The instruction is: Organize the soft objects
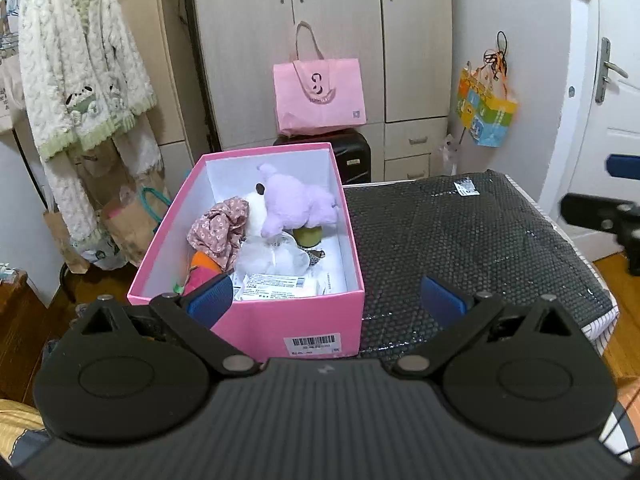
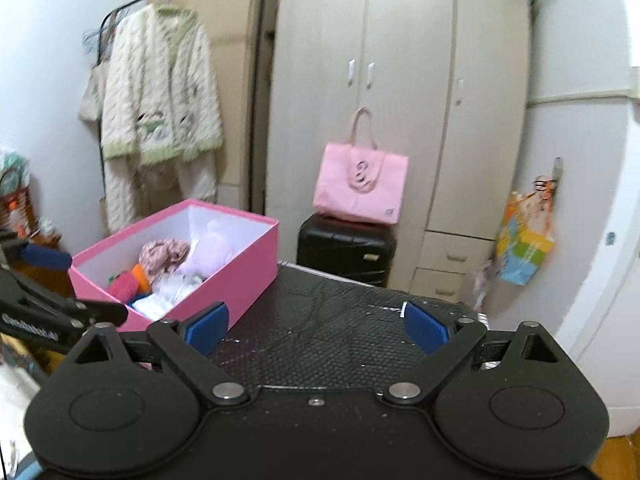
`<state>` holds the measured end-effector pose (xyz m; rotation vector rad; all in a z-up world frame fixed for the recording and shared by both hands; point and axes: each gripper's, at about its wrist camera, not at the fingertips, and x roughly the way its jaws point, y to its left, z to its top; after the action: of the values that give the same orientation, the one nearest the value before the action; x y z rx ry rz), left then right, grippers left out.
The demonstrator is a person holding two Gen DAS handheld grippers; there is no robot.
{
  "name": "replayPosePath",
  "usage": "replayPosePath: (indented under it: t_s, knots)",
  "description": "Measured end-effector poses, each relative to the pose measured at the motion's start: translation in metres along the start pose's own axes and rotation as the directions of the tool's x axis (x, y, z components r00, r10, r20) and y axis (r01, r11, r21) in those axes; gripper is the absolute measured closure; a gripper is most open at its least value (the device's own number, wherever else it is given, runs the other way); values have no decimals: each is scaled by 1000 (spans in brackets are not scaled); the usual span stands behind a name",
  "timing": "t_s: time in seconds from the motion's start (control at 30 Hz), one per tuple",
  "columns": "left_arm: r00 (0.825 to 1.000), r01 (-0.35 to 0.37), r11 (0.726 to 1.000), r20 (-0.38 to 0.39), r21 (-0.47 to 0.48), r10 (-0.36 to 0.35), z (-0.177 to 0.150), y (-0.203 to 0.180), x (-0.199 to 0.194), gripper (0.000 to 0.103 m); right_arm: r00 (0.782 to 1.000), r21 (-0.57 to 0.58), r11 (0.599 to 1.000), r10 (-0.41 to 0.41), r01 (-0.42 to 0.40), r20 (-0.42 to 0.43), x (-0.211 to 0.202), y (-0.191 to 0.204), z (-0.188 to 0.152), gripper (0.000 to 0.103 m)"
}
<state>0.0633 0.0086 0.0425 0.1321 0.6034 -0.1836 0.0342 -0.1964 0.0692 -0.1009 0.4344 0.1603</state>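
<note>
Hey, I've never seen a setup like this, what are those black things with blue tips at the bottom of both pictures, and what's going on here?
Those are two hand-held grippers, each with a camera looking forward along its own two blue-padded fingers. One picture is from the left gripper, the other from the right gripper. Both are open and hold nothing. Ahead, a pink box sits on a dark bubble-wrap covered surface. Inside lie soft things: a purple plush toy, a floral cloth and some white items. The rest of the surface looks bare.
</note>
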Motion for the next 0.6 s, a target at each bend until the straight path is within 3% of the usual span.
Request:
replayPosePath:
  t_s: [0.07,0.2,0.33,0.53,0.6]
  knots:
    - [1000,-5,1000,15,-6,5,-1,-2,-1,1,999,33,999,-12,11,30,-9,-4,-3,6]
    - [998,-48,999,44,-18,49,-7,-6,-2,1,990,27,994,-109,107,91,-25,-6,-12,6]
    - [994,-94,995,51,-15,95,-12,-9,-3,1,991,78,991,-112,107,69,-27,-10,-18,6]
    - [995,-81,995,53,-52,84,-17,-9,-4,1,998,251,966,-70,68,-1,-18,-27,-28,7]
    - [995,-79,996,50,-51,81,-17,-11,-4,1,994,251,961,-110,112,-23,-15,-27,-31,7]
